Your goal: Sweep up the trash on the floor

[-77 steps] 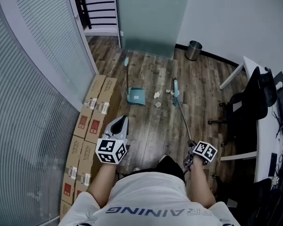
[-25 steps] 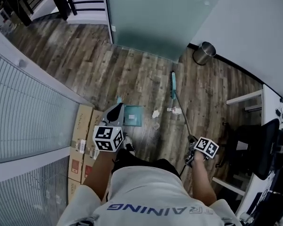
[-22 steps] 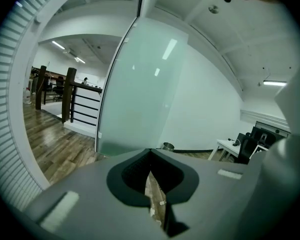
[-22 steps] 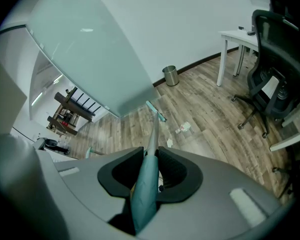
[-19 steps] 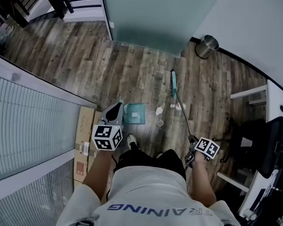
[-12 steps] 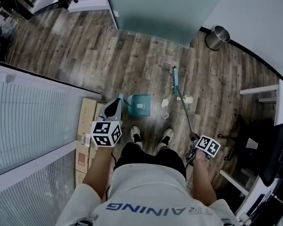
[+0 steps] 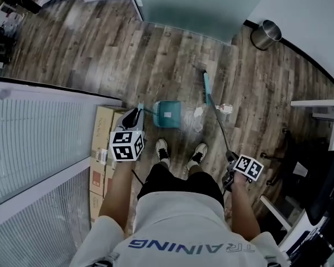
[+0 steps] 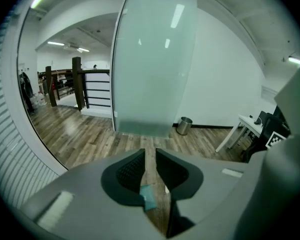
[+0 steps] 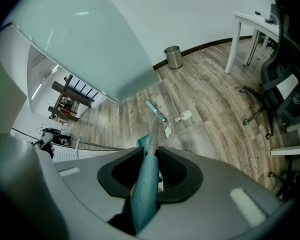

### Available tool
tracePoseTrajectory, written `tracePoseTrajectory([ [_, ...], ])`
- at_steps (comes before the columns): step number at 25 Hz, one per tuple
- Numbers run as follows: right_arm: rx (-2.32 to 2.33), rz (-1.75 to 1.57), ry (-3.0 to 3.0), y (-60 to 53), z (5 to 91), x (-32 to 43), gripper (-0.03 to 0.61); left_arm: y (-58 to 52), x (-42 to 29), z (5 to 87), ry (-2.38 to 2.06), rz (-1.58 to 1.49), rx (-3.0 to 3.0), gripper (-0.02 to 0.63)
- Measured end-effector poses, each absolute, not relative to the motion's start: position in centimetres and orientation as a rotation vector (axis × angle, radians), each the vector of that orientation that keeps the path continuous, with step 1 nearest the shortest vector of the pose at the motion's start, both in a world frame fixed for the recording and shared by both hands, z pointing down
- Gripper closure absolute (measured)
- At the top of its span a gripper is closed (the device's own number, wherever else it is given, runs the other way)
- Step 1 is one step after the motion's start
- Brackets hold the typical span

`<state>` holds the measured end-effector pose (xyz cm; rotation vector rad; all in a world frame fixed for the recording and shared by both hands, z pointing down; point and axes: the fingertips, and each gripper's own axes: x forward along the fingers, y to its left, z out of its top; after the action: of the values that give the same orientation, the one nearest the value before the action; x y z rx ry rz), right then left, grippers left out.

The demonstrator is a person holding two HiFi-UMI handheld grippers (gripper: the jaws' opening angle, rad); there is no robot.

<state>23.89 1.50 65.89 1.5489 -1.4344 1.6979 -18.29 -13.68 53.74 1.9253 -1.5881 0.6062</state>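
**Teal on teal: one grip firm, the other loosening**

Seen from the head view, the right gripper (image 7: 230, 160) is closed on the upper end of the broom (image 7: 206, 88). In the right gripper view the teal grip sleeve is pinched between both pads, and the metal shaft runs down to the teal head resting on the wood floor (image 7: 100, 54).

The left gripper (image 8: 150, 154) is caught with its jaws opening. A narrow gap is seen between them. Only a small teal stub, the handle end of the dustpan (image 7: 168, 114), is visible low in that gap, lying toward one pad and clear of the other. The rest of the handle is cut off by the gripper body.

The dustpan stands on the floor just ahead of the person's shoes (image 7: 162, 149), and its thin handle is hard to trace from above. The trash (image 7: 199, 112), pale crumpled scraps, lies between the dustpan and the broom head, with one more scrap (image 7: 225, 108) just beyond the shaft. What the scraps are made of cannot be told.

Cardboard boxes (image 7: 103, 143) are partly hidden by the left gripper's marker cube. A metal bin (image 7: 265, 34) stands by the wall.
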Motion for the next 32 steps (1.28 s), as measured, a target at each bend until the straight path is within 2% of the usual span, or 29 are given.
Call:
tracePoseTrajectory([
  [7, 1.565, 1.73, -1.368, 2.9, 66.7, 23.1, 0.469, -14.8, -19.8, 61.8, -1.419, 0.907, 1.827, 0.287],
  [13, 1.577, 1.754, -1.329, 3.1, 67.3, 22.6, 0.469, -16.2, -20.1, 68.0, -1.278, 1.026, 1.735, 0.178],
  [20, 1.602, 1.75, -1.317, 2.9, 67.3, 22.5, 0.469, -15.6, -21.3, 73.8, -1.193, 1.197, 1.588, 0.175],
  [26, 1.614, 1.757, -1.287, 3.5, 67.5, 22.8, 0.469, -14.9, -21.2, 76.6, -1.135, 1.214, 1.49, 0.183],
  [28, 1.614, 1.759, -1.278, 3.7, 67.6, 23.0, 0.469, -14.9, -21.1, 76.7, -1.14, 1.221, 1.46, 0.268],
  [30, 1.612, 1.76, -1.268, 3.9, 67.8, 23.1, 0.469, -15.1, -21.1, 76.5, -1.162, 1.257, 1.448, 0.455],
  [32, 1.609, 1.762, -1.259, 4.0, 67.9, 23.2, 0.469, -15.1, -21.1, 76.3, -1.175, 1.306, 1.433, 0.457],
])
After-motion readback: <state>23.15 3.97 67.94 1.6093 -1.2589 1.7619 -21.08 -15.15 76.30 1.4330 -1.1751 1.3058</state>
